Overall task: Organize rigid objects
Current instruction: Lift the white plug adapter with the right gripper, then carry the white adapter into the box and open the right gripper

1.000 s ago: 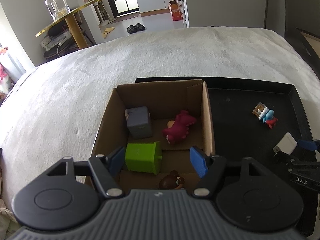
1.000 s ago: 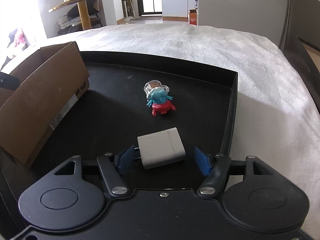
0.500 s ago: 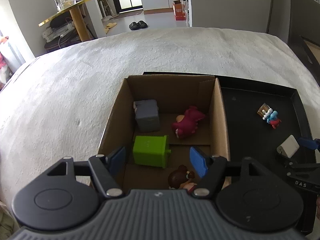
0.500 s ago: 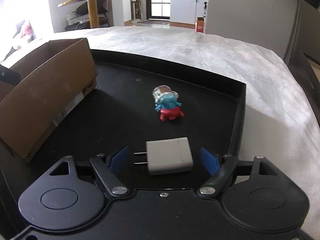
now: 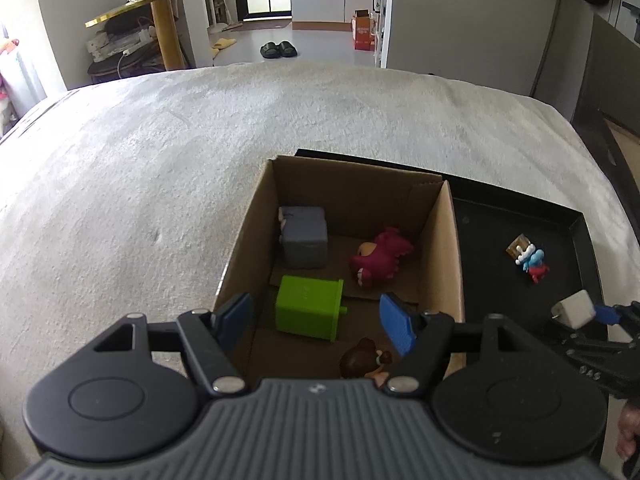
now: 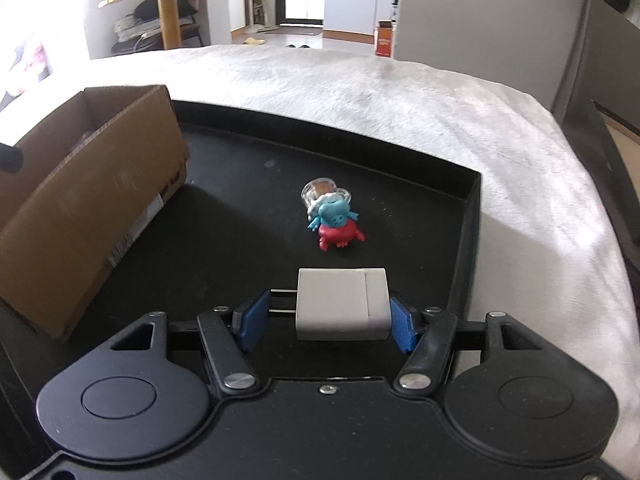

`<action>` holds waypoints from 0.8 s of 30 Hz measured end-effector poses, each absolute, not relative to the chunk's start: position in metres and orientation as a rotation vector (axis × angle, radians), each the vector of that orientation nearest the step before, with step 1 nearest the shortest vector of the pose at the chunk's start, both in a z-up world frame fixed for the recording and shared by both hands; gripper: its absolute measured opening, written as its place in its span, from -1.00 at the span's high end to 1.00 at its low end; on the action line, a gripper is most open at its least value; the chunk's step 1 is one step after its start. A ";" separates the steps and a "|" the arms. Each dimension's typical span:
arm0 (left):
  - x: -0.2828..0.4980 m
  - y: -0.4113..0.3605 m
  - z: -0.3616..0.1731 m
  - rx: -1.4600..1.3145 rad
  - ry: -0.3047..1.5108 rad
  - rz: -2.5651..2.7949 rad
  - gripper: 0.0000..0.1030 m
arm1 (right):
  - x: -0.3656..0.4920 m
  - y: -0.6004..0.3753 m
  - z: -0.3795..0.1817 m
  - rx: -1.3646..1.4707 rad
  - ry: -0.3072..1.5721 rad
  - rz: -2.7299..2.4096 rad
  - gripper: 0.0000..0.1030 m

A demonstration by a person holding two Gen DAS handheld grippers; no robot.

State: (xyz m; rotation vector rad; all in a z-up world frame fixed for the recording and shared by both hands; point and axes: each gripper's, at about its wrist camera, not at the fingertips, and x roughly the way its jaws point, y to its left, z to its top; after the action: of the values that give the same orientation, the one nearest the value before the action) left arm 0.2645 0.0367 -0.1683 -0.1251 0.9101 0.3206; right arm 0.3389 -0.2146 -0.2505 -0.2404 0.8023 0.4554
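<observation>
White charger (image 6: 342, 304), lower centre on the black tray (image 6: 466, 216), sits in the right gripper (image 6: 325, 322), whose jaws have just been closing, seemingly clamped prongs-to-back; the thin prongs might slip or twist. The left gripper (image 5: 316, 320) gapes empty.

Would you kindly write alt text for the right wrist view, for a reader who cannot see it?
The right claw, whose jaws have just been closing, has a white plug adapter between its blue pads, prongs pointing left, over a black tray. Beyond sits a small blue and red figure; a cardboard box stands at left.
</observation>
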 end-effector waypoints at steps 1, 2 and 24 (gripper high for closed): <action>0.262 0.037 -0.168 -0.119 0.909 0.320 -0.36 | 0.337 -0.215 -0.247 -0.233 0.806 0.445 -0.18; 0.261 0.039 -0.167 -0.121 0.905 0.318 -0.36 | 0.334 -0.216 -0.244 -0.226 0.809 0.434 -0.18; 0.227 0.093 -0.164 -0.254 0.862 0.269 -0.36 | 0.302 -0.169 -0.173 -0.207 0.729 0.370 -0.18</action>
State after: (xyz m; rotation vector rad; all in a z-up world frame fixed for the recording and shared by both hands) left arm 0.2274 0.0931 -0.1644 -0.2543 0.8623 0.2689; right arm 0.3017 -0.1693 -0.1733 -0.2070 0.7295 0.3697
